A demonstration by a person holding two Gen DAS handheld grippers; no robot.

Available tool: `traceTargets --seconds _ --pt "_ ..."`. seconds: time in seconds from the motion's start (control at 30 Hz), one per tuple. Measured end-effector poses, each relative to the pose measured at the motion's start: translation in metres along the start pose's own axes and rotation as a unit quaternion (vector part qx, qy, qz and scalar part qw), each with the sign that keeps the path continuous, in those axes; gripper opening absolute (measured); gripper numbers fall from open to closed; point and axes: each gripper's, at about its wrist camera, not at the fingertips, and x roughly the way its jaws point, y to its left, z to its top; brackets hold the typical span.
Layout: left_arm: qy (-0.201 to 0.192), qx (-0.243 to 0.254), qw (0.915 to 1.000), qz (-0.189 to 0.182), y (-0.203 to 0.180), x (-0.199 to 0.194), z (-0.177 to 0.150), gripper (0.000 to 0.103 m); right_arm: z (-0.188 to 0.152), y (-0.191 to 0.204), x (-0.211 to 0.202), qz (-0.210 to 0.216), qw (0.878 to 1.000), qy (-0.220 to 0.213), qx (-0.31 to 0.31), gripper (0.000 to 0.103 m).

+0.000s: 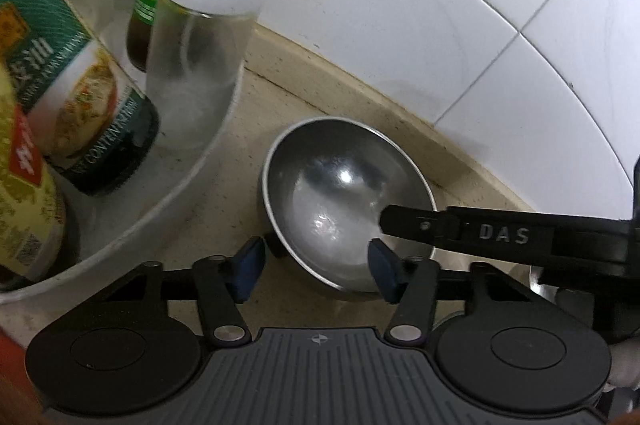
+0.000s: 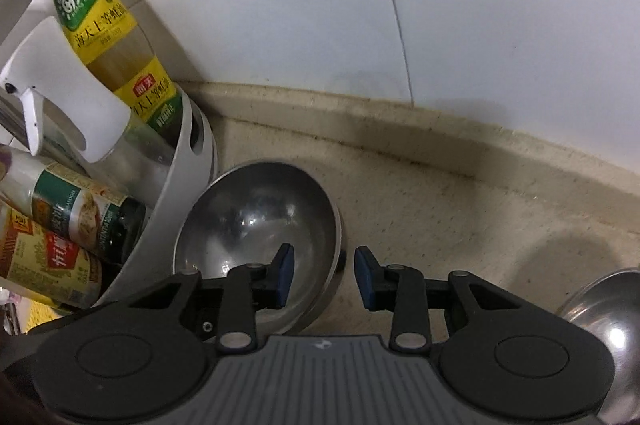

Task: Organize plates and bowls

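Steel bowl (image 2: 260,233) sits tilted on the beige desk (image 2: 460,217), leaning against the white condiment caddy (image 2: 176,209), just short of the tiled wall (image 2: 440,25).

Right tool (image 2: 324,275): released, jaws apart and straddling the bowl's right rim. One blue pad (image 2: 286,275) is inside the bowl, the other outside over the desk. Looks like a pinch on the rim being set up; not closed on it yet.

Left tool (image 1: 316,271): also spread wide, empty, hovering at the bowl's near edge. Its right pad (image 1: 382,275) overlaps the rim; contact can't be confirmed. My guess is it's there to steady the bowl while the right one pinches.

Caddy is crammed with sauce bottles: an oyster sauce bottle (image 2: 108,29) with yellow-green label, a clear spray bottle (image 2: 72,97) with white trigger head, and a green-label bottle (image 1: 84,93). The tilt is probably just the bowl resting on the caddy wall.

View differences:
- Left wrist view shows the right tool's black finger (image 1: 500,233) reaching over the bowl from the right, marked "DAS".
- Right wrist view shows a second steel bowl (image 2: 600,321) at bottom right, well apart from the first, likely the stacking partner. The left view catches only a sliver of it.
- Right view also shows the rim straddle clearly; the left one doesn't.
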Motion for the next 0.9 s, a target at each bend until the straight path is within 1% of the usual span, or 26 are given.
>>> traceTargets --seconds 0.07,0.17,0.3,0.47,0.73,0.9 --pt "-0.001 0.006 1.0000 0.005 -0.001 0.005 0.000 0.060 -0.001 0.000 0.004 0.001 1.000 0.004 -0.002 0.026" --pt "0.001 0.007 0.9999 0.011 -0.001 0.010 0.000 0.052 -0.002 0.000 0.006 0.000 1.000 0.006 -0.004 0.024" --pt "-0.002 0.014 0.9998 0.011 -0.003 0.009 0.000 0.051 -0.003 -0.006 0.006 -0.003 1.000 0.002 0.000 0.017" --pt "0.005 0.022 0.9997 0.013 -0.003 0.013 0.003 0.050 -0.005 -0.007 0.005 -0.002 1.000 0.002 0.004 0.017" --pt "-0.013 0.038 0.9992 0.007 -0.011 0.003 0.006 0.051 -0.004 -0.004 -0.013 0.004 1.000 -0.018 0.009 0.017" --pt "-0.024 0.050 0.9985 -0.001 -0.020 -0.008 0.008 0.051 -0.005 -0.002 -0.035 0.004 0.999 -0.035 0.012 0.017"
